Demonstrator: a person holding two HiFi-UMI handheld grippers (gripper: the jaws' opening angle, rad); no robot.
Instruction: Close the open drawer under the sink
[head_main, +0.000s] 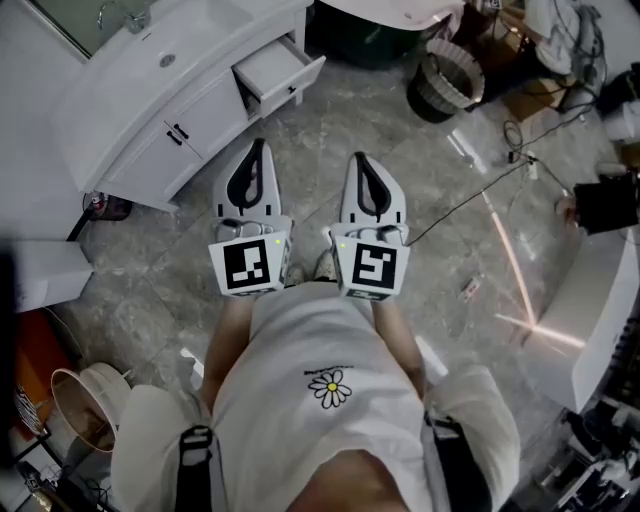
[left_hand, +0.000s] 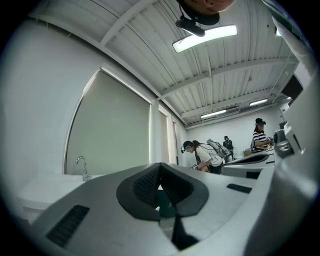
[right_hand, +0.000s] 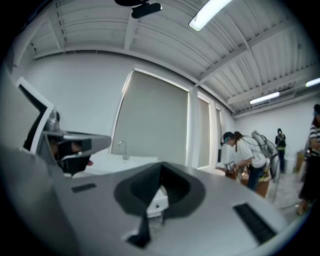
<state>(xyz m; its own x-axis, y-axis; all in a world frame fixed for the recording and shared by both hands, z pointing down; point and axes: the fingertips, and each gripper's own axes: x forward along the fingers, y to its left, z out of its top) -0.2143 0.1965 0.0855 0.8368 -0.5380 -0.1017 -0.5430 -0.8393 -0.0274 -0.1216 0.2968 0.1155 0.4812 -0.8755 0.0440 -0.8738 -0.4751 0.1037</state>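
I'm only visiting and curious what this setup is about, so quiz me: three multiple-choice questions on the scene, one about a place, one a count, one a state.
1. Where is the open drawer?
A. On the white cabinet, ahead of both claws.
B. Behind the person.
C. Lying on the floor.

2. How many drawers stand pulled out?
A. One.
B. Two.
C. Three.

3. How are the left claw and right claw?
A. Wide open.
B. Both shut, empty.
C. One grips the drawer.

Answers: 1 A, it juts from the cabinet beyond the claw tips; 2 A, only one front sticks out; 3 B, each gripper view shows jaws together, nothing between.
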